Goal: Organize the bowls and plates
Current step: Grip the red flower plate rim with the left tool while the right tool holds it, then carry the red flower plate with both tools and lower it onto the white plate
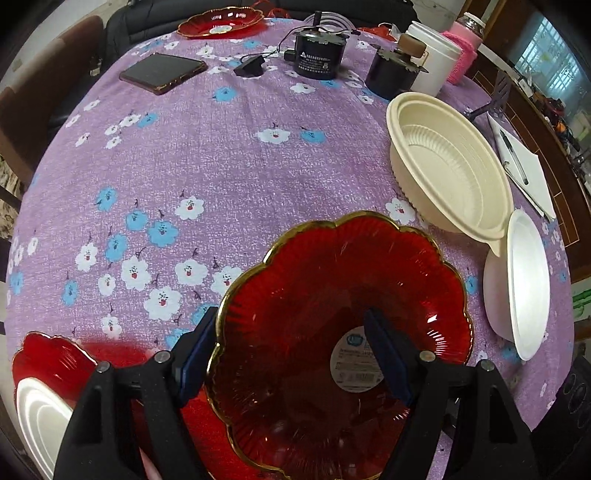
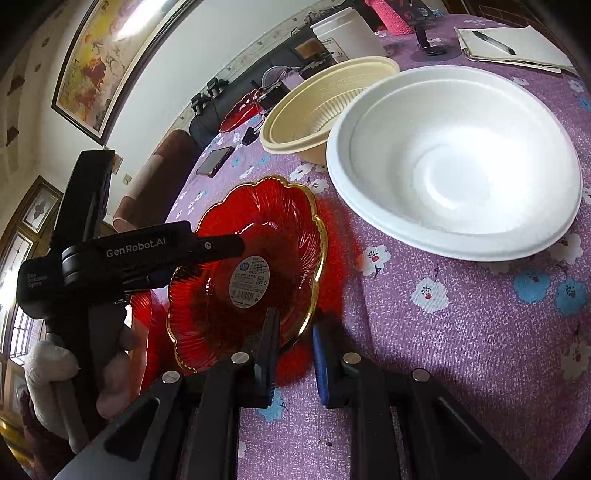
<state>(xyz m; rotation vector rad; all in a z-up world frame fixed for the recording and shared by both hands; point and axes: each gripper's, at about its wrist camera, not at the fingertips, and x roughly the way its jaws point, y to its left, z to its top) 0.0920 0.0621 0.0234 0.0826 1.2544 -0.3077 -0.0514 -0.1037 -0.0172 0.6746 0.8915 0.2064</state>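
So barely started — your left gripper point(image 1: 291, 354) wide, straddling rim of red plate point(image 1: 332, 314) on tabletop point(image 1: 221, 166); right gripper point(image 2: 293, 354) narrow, holding nothing. Cream bowl point(image 1: 447, 162), white bowl point(image 1: 524, 280), far red plate point(image 1: 219, 22) unstacked.

The left wrist view looks steeply down, close over the red glass plate point(image 1: 340, 343) on the table point(image 1: 229, 155). The right wrist view slants across it from the near right. Both share the cream bowl point(image 1: 450, 173) and white bowl point(image 2: 454, 162).
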